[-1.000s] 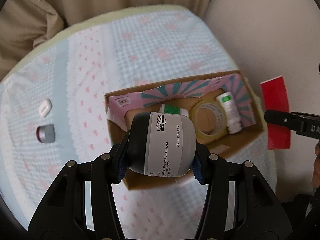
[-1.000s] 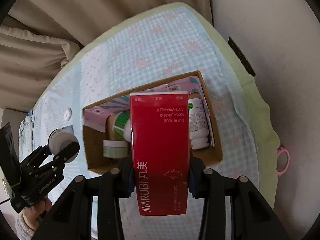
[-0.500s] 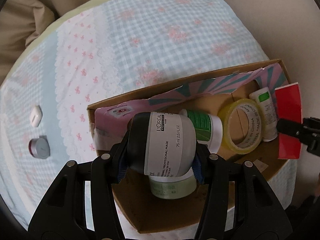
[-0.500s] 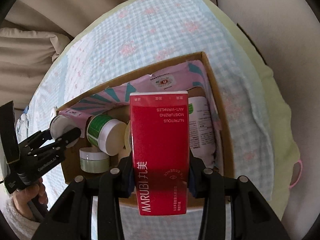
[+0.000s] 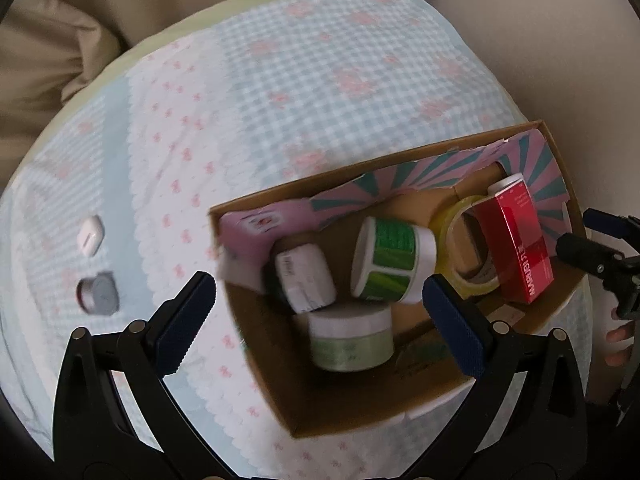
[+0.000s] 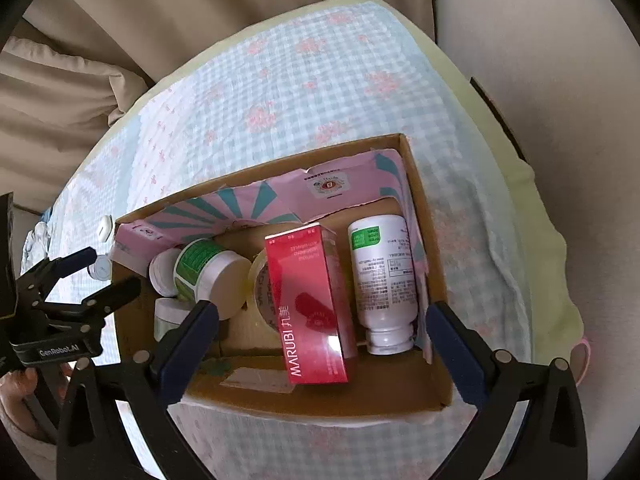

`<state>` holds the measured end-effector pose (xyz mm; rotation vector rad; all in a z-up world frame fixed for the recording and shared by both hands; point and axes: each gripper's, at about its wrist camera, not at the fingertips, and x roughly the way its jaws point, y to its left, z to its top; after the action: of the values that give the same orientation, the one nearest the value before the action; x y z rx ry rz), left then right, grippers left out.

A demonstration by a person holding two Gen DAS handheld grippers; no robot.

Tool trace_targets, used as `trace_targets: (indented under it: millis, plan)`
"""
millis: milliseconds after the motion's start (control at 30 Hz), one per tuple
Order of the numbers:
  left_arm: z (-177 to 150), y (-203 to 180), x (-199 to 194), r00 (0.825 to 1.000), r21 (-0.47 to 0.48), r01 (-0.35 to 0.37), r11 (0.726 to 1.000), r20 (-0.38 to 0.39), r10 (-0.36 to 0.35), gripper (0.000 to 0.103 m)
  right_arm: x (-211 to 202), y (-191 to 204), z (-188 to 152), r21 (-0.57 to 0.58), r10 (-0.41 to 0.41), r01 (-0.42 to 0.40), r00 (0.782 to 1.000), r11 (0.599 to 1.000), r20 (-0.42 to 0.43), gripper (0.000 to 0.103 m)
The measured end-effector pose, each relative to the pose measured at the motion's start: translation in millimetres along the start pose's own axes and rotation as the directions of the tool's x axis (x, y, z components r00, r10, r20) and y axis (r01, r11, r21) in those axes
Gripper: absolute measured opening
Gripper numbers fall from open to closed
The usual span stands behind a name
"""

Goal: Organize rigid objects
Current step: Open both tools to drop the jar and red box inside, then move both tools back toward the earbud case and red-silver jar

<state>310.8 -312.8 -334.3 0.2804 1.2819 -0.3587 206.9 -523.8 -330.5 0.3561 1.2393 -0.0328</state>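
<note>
A cardboard box (image 5: 256, 360) with pink-and-teal lining stands on the checked bedspread. My left gripper (image 5: 320, 320) hangs over its left half, jaws opening, pads touching nothing. The grey-and-white jar (image 5: 304, 280) lies blurred in the box below them, beside a pale green jar (image 5: 350, 340) and a green-labelled jar (image 5: 392, 268). Over the right half, my right gripper (image 6: 324, 344) also has its jaws opening, and the red carton (image 6: 312, 308) lies loose in the box (image 6: 320, 396), leaning on a tape roll (image 5: 460, 248). A white bottle (image 6: 384, 280) lies beside it.
Left of the box, a white earbud case (image 5: 91, 235) and a small round tin (image 5: 98, 294) lie on the bedspread. Beige cushions (image 6: 60, 92) back the bed. A pink loop (image 6: 582, 360) shows at the bed's right edge. The left gripper (image 6: 80, 292) appears in the right wrist view.
Both grippers sank toward the box, then opened. The grey jar dropped from the left one into the box, and the red carton dropped from the right one.
</note>
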Motion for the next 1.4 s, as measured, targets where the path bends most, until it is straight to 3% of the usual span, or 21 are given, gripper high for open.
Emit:
trace_targets:
  millis: [333,700,1000,1200,1400]
  plan:
    - [-25,15,-33,0.999,-0.054,-0.005,0.999,0.041,0.008,0.103,-30,9,-10,-0.024,-0.008,0.010,0.997,1.000,0.082,0.103]
    - [-73,30,-106,0.993,-0.103,-0.017,0.995,0.116,0.029,0.103,-93,37,-35,-0.090,-0.017,0.028,0.992,0.996,0.126,0.103]
    - [-130,75,-162,0.987,-0.197,-0.033,0.980,0.151,0.063,0.103,-139,100,-60,-0.231,-0.014,0.051,0.987,0.972,0.157,0.103]
    - [-157,122,-173,0.987,-0.250,-0.028,0.968,0.145,0.066,0.103,-149,154,-65,-0.300,0.030,0.024,0.985,0.954,0.172,0.103]
    - [-171,168,-170,0.981,-0.303,-0.048,0.952,0.163,0.102,0.103,-133,214,-47,-0.396,0.082,-0.019,0.987,0.918,0.142,0.103]
